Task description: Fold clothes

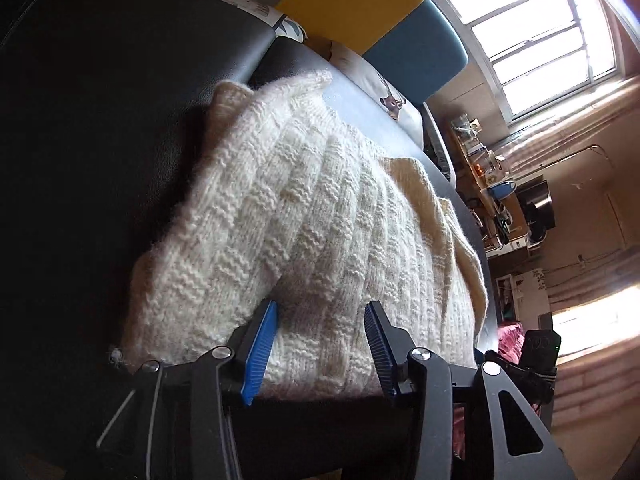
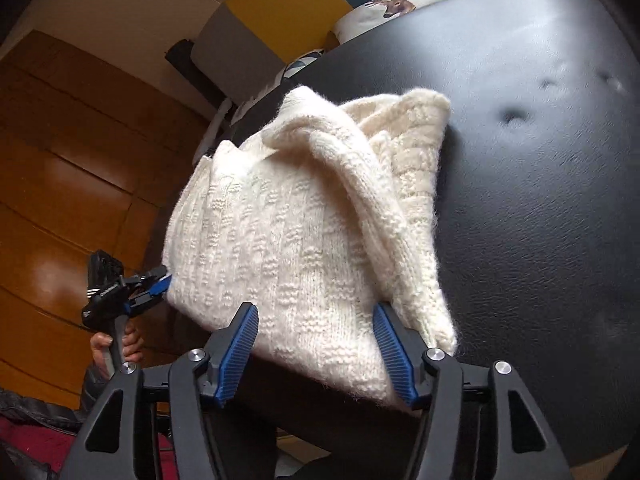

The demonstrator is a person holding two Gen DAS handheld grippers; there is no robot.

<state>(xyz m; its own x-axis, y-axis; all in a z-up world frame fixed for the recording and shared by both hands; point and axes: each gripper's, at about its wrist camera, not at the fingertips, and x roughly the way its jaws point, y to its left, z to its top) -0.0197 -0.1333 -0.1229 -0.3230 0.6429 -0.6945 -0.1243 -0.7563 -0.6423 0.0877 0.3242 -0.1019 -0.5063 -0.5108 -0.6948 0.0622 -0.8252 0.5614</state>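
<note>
A cream knitted sweater [image 1: 304, 216] lies folded in a thick bundle on a black leather surface [image 1: 104, 128]. My left gripper [image 1: 321, 306] is open at the bundle's near edge, its blue fingers [image 1: 260, 352] straddling the knit without pinching it. In the right wrist view the sweater [image 2: 288, 240] shows a rolled fold and a ribbed hem bunched on top. My right gripper [image 2: 315, 308] is open too, with the near edge of the bundle between its fingers [image 2: 394, 356]. The left gripper [image 2: 158, 280] touches the sweater's left edge, held by a hand [image 2: 120, 346].
The black leather surface [image 2: 540, 200] has button dimples on its right side. Behind it are a deer-print pillow [image 2: 396, 4] and yellow and blue panels [image 1: 360, 4]. A wooden wardrobe [image 2: 72, 160] stands left, and a window [image 1: 532, 36] and cluttered desk [image 1: 492, 184] lie right.
</note>
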